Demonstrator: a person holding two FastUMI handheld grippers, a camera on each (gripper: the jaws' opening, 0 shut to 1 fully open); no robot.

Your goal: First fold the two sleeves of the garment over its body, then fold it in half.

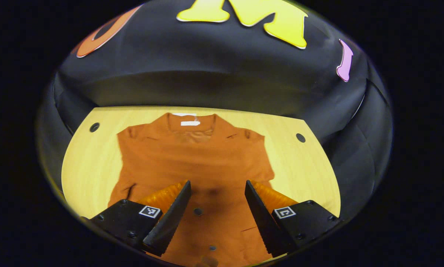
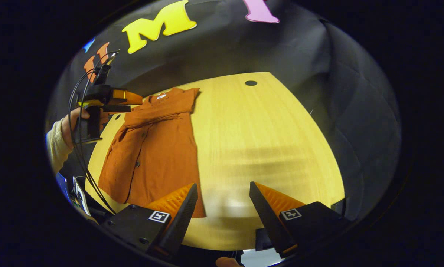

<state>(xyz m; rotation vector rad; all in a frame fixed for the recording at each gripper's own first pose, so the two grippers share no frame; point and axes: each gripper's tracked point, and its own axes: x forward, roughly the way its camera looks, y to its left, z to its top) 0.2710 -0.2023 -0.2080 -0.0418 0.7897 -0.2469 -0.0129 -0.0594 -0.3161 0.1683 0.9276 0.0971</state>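
A: Item: garment (image 1: 196, 163), rust-orange, buttoned, flat on the wooden table (image 1: 95, 159). Centre of the left gripper view, collar toward the top, hem at the bottom edge; long axis runs bottom to top.

B: Tools?

A: Left gripper (image 1: 217, 185), fingers wide apart, holding nothing, poised above the lower body. Right gripper (image 2: 223, 191), likewise wide and empty, over bare table beside the hem (the garment lies to its left). The left looks nearer.

B: Obscured?

A: Hem cut off; sleeve positions hard to make out, apparently already folded in.
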